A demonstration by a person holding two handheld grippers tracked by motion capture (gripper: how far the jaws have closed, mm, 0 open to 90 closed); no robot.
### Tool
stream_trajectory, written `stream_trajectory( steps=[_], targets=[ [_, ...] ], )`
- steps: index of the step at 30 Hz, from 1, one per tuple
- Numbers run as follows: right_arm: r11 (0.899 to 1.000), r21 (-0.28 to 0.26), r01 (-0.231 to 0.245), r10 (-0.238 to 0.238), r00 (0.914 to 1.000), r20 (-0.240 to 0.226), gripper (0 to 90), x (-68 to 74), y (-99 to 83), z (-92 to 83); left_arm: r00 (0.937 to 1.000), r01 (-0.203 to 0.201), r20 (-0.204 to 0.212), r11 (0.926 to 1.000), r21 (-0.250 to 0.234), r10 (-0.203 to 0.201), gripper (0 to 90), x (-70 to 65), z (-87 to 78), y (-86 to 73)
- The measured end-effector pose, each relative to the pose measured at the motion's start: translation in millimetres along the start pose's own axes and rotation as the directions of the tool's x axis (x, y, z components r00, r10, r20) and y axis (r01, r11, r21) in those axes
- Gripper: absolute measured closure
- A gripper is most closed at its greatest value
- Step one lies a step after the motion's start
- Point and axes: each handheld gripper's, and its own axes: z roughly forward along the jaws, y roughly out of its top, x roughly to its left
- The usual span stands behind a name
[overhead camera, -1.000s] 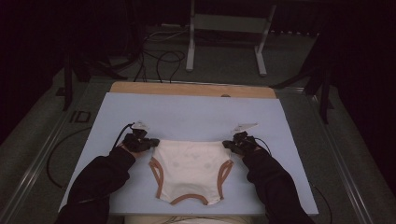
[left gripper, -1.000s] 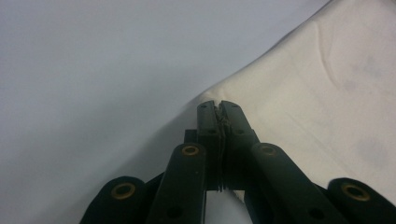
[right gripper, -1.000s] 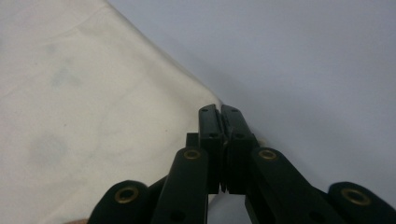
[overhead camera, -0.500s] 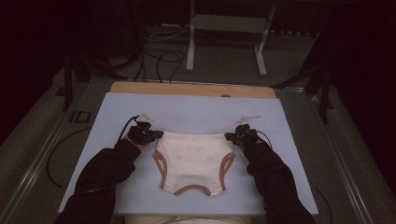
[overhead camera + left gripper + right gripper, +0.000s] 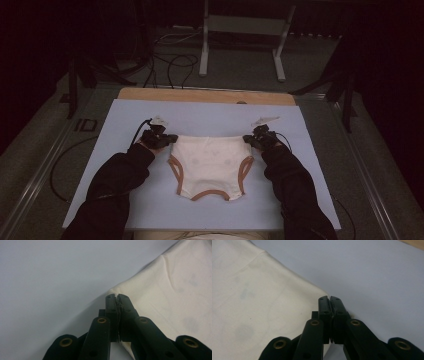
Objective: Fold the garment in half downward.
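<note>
In the high view the left gripper (image 5: 172, 139) sits at the left end of the waistband of a cream pair of baby pants (image 5: 209, 161) with brown-trimmed leg openings; its jaws are closed tight on that corner of cloth, and the left gripper view shows the same gripper (image 5: 117, 297) with a thin fold of the cream fabric (image 5: 172, 290) pinched between the two pressed-together jaws; the person's dark left sleeve (image 5: 117, 180) runs up to it from the bottom edge. The pants lie spread flat on the pale blue mat (image 5: 210, 117) near the middle of the table, waistband toward the far side and stretched straight between the two grippers, crotch toward the person; faint grey spots show on the cloth. Beyond the mat a strip of the wooden tabletop (image 5: 205, 95) shows. At the right end of the waistband the right gripper (image 5: 248, 140) is likewise clamped on the corner; in the right gripper view its jaws (image 5: 329, 298) meet with no gap at the very edge of the cream cloth (image 5: 262, 300), the mat beyond; the right sleeve (image 5: 295, 185) leads back toward the bottom.
</note>
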Motion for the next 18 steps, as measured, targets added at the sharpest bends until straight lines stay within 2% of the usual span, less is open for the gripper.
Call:
stream_trajectory(
  steps=[6, 14, 18],
  targets=[
    [1.0, 0.005, -0.009, 0.009, 0.9999, 0.014, 88.9, -7.0, 5.2, 4.6, 0.9999, 0.002, -0.016, 0.9999, -0.01, -0.002, 89.2, 3.8, 7.9, 5.4],
    [0.998, 0.008, -0.056, 0.055, 0.9982, 0.022, 88.9, -17.8, 4.7, 16.4, 0.9991, 0.018, -0.036, 0.9996, -0.021, -0.019, 89.2, 8.7, 14.9, 10.6],
    [0.998, 0.01, -0.06, 0.06, 0.9978, 0.028, 88.8, -20.8, 5.0, 22.4, 0.9987, 0.012, -0.05, 0.9999, -0.003, -0.012, 89.2, 10.7, 20.2, 13.6]
  ],
)
